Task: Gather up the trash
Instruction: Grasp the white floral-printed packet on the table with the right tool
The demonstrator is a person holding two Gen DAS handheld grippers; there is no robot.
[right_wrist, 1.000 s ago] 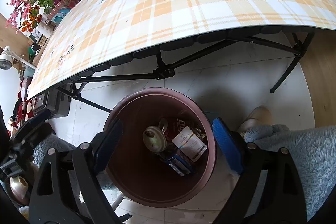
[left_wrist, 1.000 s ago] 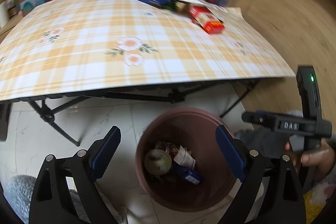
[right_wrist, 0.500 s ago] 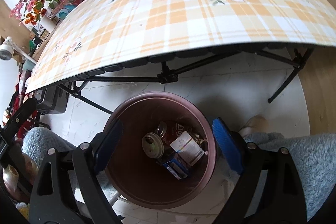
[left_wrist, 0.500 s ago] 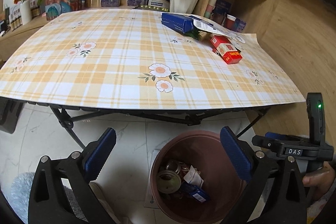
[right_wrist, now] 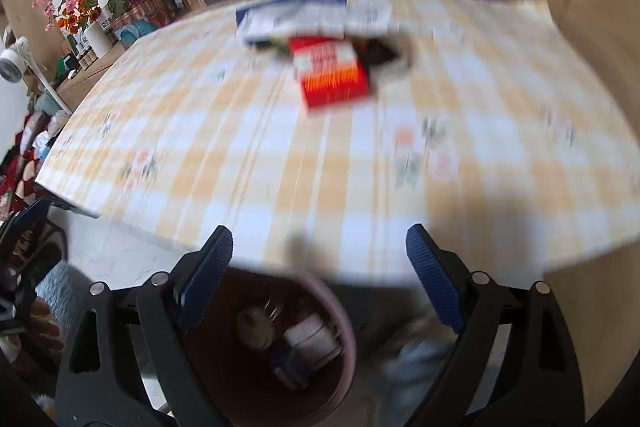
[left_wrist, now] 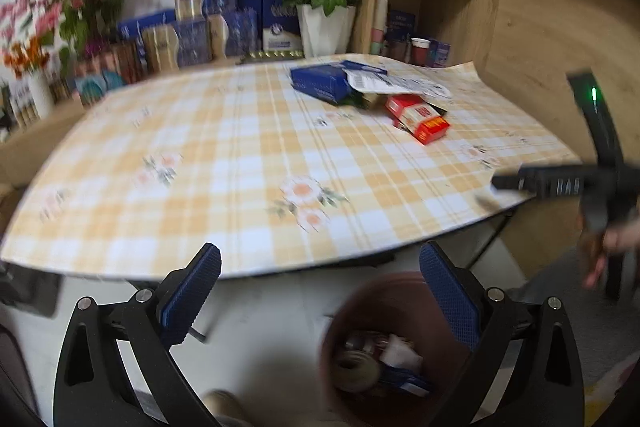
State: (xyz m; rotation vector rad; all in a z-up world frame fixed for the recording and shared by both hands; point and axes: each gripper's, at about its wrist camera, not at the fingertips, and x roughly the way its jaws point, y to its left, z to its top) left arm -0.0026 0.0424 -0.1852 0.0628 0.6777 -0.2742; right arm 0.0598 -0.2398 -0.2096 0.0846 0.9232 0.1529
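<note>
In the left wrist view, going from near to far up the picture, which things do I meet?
Bin → flower print on the tablecloth → red box → blue box → white vase of red roses.

Left wrist: angled down over the table (left_wrist: 248,163) edge.
Right wrist: nearer, steeper.
Shared: table, bin (right_wrist: 280,347) — red box (left_wrist: 420,117).
</note>
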